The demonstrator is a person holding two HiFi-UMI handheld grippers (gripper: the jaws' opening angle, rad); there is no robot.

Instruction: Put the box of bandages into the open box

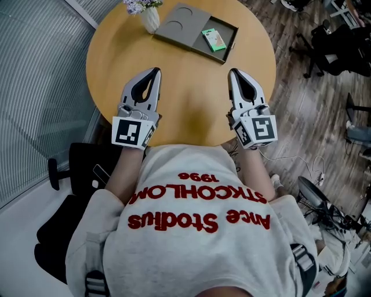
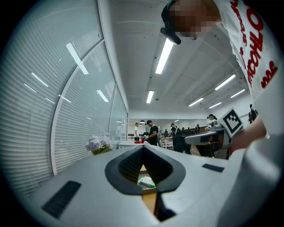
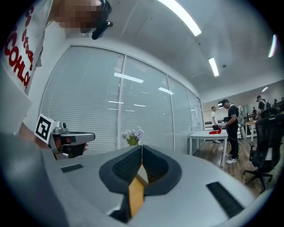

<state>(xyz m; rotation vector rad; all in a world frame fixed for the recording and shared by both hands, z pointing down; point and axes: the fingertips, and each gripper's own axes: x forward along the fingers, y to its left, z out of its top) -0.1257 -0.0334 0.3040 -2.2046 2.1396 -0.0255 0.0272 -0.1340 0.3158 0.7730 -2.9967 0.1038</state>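
Note:
The green box of bandages (image 1: 214, 39) lies inside the grey open box (image 1: 174, 26) at the far side of the round wooden table (image 1: 185, 93). My left gripper (image 1: 155, 71) rests low over the table's near half, jaws shut with nothing between them. My right gripper (image 1: 232, 72) sits level with it to the right, also shut and empty. Both point towards the open box, well short of it. In the left gripper view the bandage box (image 2: 145, 181) shows through the hollow behind the closed tips (image 2: 143, 146). The right gripper view shows its tips (image 3: 142, 146) together.
A white vase of lilac flowers (image 1: 149, 17) stands just left of the open box. A glass wall with blinds runs along the left. Black chairs stand at the right (image 1: 330, 46) and near left (image 1: 75, 168). People stand at a distant table (image 3: 230, 128).

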